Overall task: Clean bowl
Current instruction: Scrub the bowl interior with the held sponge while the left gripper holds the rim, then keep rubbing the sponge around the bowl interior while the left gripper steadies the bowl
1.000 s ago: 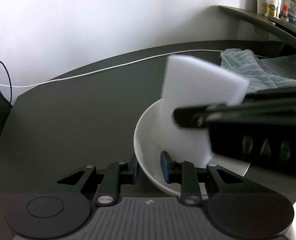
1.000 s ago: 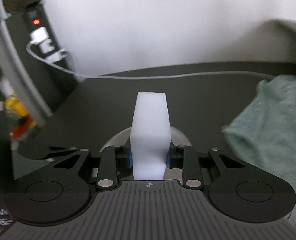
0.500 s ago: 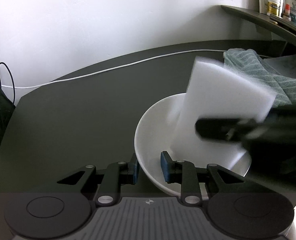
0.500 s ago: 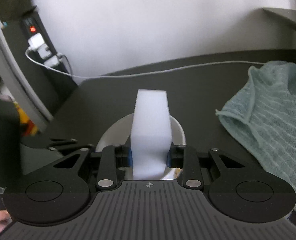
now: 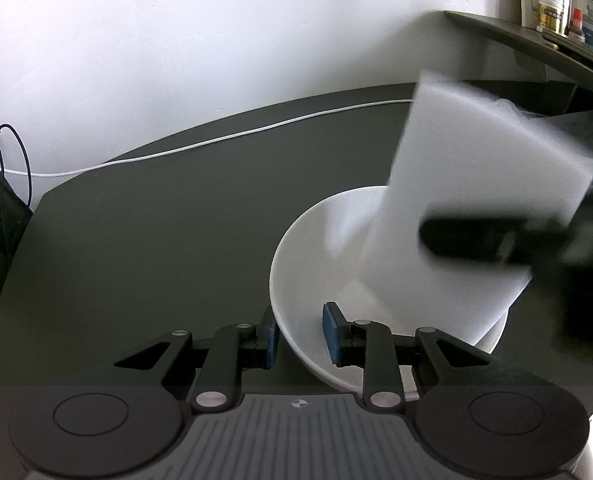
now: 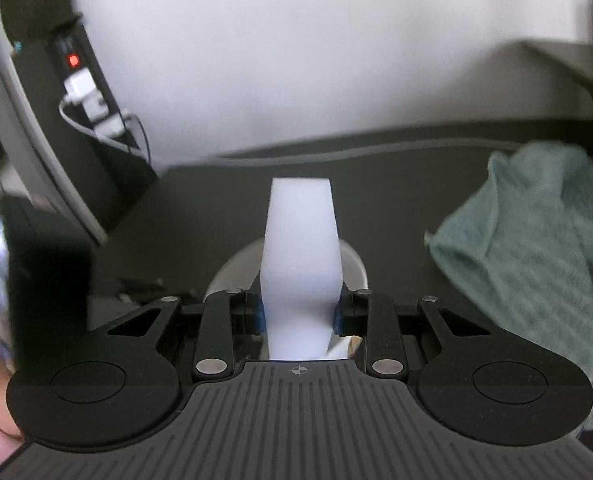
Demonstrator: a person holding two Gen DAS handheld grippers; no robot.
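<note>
Now right gripper (image 6: pixel 298 312) clamps sponge (image 6: pixel 300 256), long axis tilted down into bowl (image 5: pixel 316 256), seemingly; left gripper (image 5: pixel 298 334) pinches rim.

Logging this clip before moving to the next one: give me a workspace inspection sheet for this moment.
Surface: dark tabletop, bare where visible.
Job's things: white bowl on the table; white sponge standing into the bowl, motion-blurred.
Clutter: teal towel crumpled to the right of the bowl.
Grippers: left gripper has its fingers either side of the bowl's near rim, one pad outside and one inside; right gripper is shut on the sponge.
Cables: white cable runs along the table's back edge; black cable loops at far left; white plugs sit in a power strip with a red light.
Surroundings: white wall; shelf with small bottles.
</note>
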